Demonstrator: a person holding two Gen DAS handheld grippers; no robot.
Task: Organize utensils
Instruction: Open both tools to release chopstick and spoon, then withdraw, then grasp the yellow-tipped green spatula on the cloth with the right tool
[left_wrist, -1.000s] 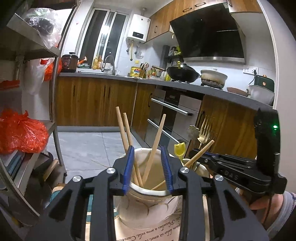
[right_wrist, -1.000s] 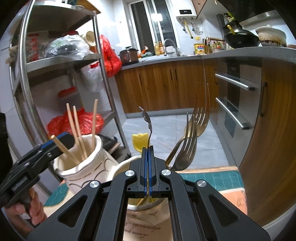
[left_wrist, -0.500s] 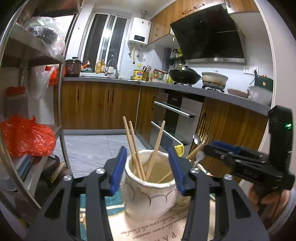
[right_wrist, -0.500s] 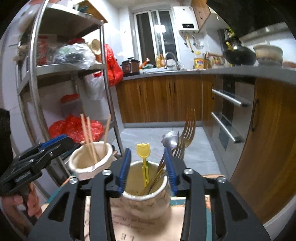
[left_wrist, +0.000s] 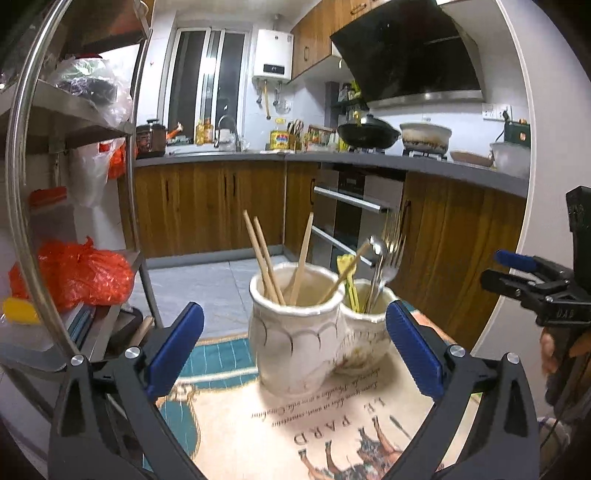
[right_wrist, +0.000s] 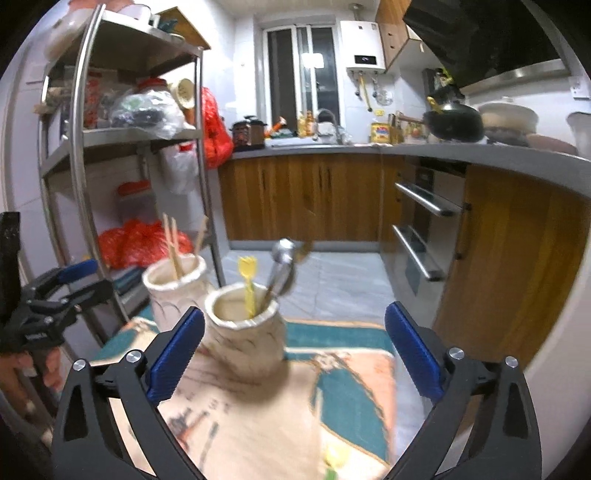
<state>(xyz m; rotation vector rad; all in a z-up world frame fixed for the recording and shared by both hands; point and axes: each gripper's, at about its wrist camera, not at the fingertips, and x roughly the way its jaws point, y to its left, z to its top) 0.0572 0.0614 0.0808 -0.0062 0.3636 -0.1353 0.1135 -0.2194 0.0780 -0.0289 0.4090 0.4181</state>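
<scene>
Chopsticks (left_wrist: 264, 254) stand in the left holder (left_wrist: 295, 336), forks and a spoon (left_wrist: 378, 258) with a yellow pick (right_wrist: 248, 282) in the right holder (right_wrist: 243, 328); the 2 pots sit touching on the printed cloth (left_wrist: 314, 424) covering the desk. By the look of it the sorting is done and the step in hand is a clean withdrawal.

The left gripper (left_wrist: 293, 347) has just been opening, its fingers now spread wide either side of the chopstick pot, pressing on nothing. The right gripper (right_wrist: 293, 347) has likewise just been opening; its fingers are wide apart, the fork pot sitting toward 10 o'clock, touched by neither pad.

To finish well, I would draw each tool straight back toward 6 o'clock, level, keeping the fingers spread so no pad clips a rim. One chopstick leans toward 2 o'clock over the neighbouring pot, so any sideways swing risks flicking it out. The cloth could drag and tip both pots if a finger catches it.
</scene>
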